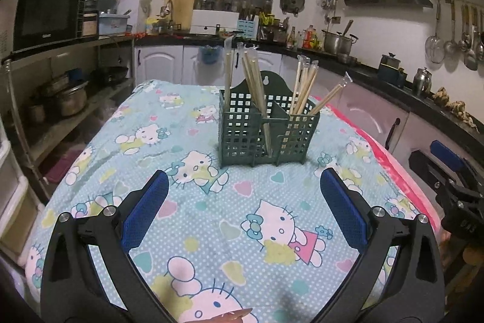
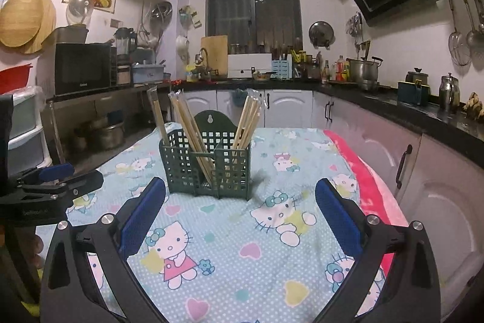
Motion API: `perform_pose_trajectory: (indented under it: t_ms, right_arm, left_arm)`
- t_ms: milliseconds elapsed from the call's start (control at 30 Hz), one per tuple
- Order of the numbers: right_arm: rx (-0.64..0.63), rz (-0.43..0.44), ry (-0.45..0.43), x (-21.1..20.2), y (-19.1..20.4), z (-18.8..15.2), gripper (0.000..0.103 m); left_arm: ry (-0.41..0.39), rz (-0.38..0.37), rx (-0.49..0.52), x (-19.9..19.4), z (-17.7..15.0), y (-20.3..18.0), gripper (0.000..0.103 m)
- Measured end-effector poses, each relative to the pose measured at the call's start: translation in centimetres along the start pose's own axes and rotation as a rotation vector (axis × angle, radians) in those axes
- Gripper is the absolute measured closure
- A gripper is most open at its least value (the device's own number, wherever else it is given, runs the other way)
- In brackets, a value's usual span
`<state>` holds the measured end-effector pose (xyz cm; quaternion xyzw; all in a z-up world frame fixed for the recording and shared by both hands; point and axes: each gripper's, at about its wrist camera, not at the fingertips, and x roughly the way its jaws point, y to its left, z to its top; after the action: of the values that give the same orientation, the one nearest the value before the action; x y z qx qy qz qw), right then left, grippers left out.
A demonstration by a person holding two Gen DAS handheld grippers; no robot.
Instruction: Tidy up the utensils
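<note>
A dark green lattice utensil holder [image 1: 266,129] stands upright on the Hello Kitty cloth [image 1: 181,171]; it also shows in the right wrist view [image 2: 208,168]. Wrapped wooden chopsticks [image 1: 254,80] lean in its left compartments and more chopsticks [image 1: 305,90] in its right one; they show in the right wrist view too [image 2: 187,126]. My left gripper [image 1: 243,180] is open and empty, a short way in front of the holder. My right gripper [image 2: 240,192] is open and empty, also just in front of it.
The right gripper's body [image 1: 453,180] sits at the table's right edge, the left one [image 2: 45,186] at its left edge. A pink blanket [image 2: 363,171] borders the cloth on the right. Kitchen counters [image 2: 393,102] and a shelf with pots [image 1: 60,99] surround the table.
</note>
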<state>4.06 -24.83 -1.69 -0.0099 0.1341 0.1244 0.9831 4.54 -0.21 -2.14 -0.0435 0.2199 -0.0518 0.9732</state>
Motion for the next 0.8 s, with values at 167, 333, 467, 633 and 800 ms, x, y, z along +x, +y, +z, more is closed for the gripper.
perform_pose_trajectory:
  t_ms: [167, 333, 467, 633, 800]
  right_arm:
    - [0.006, -0.001, 0.0, 0.01, -0.06, 0.04, 0.006]
    - [0.005, 0.001, 0.008, 0.21, 0.0, -0.17, 0.006]
    - [0.006, 0.008, 0.008, 0.25, 0.05, -0.22, 0.006]
    - [0.004, 0.01, 0.003, 0.28, 0.08, -0.38, 0.006]
    - [0.002, 0.004, 0.006, 0.34, 0.18, -0.38, 0.006]
  left_arm:
    - [0.002, -0.002, -0.006, 0.09, -0.08, 0.05, 0.011]
    - [0.0, -0.004, -0.007, 0.09, -0.12, 0.05, 0.011]
    - [-0.001, -0.006, -0.009, 0.15, -0.16, 0.02, 0.011]
    - [-0.004, -0.001, -0.009, 0.19, -0.12, 0.02, 0.011]
    - [-0.004, -0.001, -0.009, 0.35, -0.09, -0.05, 0.011]
